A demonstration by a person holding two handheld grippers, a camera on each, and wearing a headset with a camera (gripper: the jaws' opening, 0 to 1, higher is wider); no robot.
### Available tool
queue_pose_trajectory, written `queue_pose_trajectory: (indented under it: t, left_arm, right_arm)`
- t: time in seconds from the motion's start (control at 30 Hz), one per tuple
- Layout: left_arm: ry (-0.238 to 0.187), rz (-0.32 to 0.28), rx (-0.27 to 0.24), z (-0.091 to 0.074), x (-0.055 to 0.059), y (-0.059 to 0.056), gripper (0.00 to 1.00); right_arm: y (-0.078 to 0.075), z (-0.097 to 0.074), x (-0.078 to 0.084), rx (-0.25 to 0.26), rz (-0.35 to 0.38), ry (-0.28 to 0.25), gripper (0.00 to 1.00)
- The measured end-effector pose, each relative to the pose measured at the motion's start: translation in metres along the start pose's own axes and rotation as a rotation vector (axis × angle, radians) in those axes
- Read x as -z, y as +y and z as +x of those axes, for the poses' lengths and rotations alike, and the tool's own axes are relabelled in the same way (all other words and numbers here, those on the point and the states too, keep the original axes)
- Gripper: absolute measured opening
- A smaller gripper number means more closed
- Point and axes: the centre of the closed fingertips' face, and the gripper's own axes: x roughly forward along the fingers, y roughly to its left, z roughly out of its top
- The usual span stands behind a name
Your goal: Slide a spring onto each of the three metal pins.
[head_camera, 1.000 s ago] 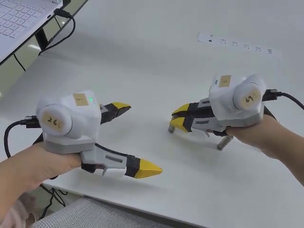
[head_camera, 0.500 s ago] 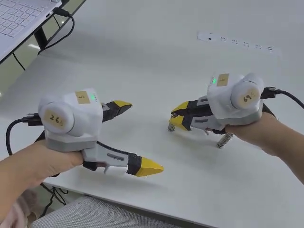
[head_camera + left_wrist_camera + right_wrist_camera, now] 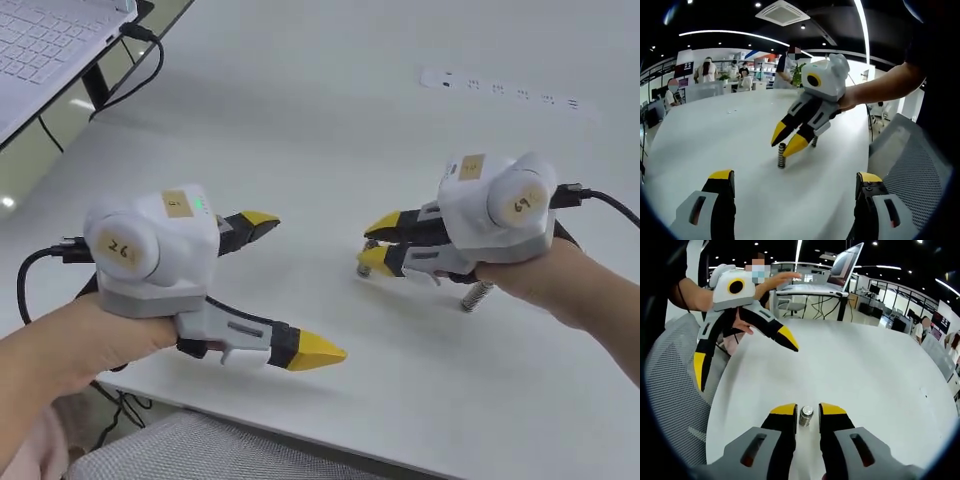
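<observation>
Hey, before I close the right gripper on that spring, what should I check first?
1. Spring sits between the right gripper tips: ok.
2. Spring stands upright on the table: ok.
3. Right jaws already clamped on it: not ok, a gap shows on each side.
4. Left gripper is wide open and holds nothing: ok.
5. Second spring stands apart, beside the right hand: ok.
6. A pin runs inside the spring: cannot tell.
</observation>
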Motion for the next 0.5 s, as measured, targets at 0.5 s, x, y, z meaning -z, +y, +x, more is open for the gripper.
queue_pose_trajectory:
  t: [0.5]
  left_arm:
    - [0.008,0.049,0.01,0.009,-0.023,-0.005,0.98]
  right_arm:
    - [0.006,-0.036,-0.007,0.036,0.054,-0.093,0.33]
